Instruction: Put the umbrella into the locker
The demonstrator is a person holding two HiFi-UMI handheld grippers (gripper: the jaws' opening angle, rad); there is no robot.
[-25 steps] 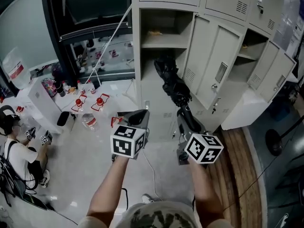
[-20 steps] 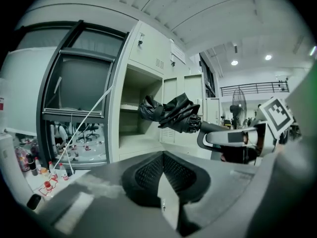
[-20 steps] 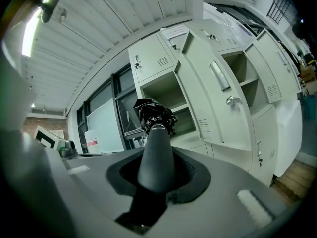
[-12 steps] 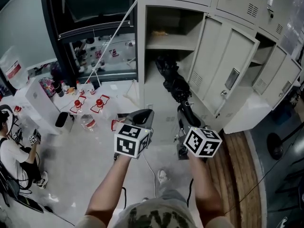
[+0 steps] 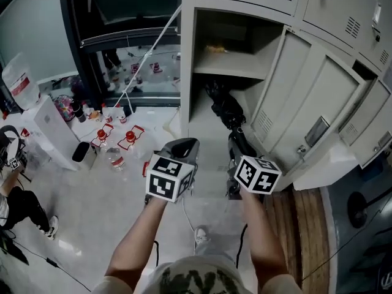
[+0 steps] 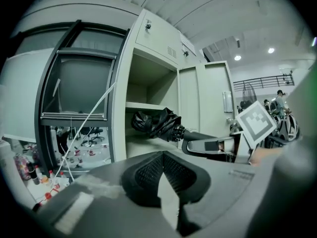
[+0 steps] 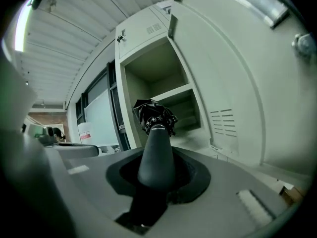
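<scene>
Where the person's arms end in the near foreground, two items. The left gripper (image 5: 179, 158) has its jaws drawn together on nothing and is held just left of its partner. The right gripper (image 5: 234, 158) has its jaws clamped on the handle (image 7: 156, 155) of the umbrella (image 5: 225, 110).

Umbrella: folding type, black.
- The handle is smooth, tapered and stiff, seated lengthwise between the jaws, as the right gripper view shows. It is likely somewhat slippery, yet it is the sound place to hold, being the only rigid part.
- The canopy (image 7: 154, 114) is bunched, crumpled fabric, unstrapped by the look of it, soft and liable to snag on an edge.
- Probably light overall, though carried out at length from the grip, so it may droop or twist.

Position: pointing away from the person, canopy end at the mouth of the locker (image 5: 187, 72), at the open compartment below the shelf (image 5: 229, 67). How far inside cannot be told. The door (image 5: 309, 118) stands open to the right.
</scene>
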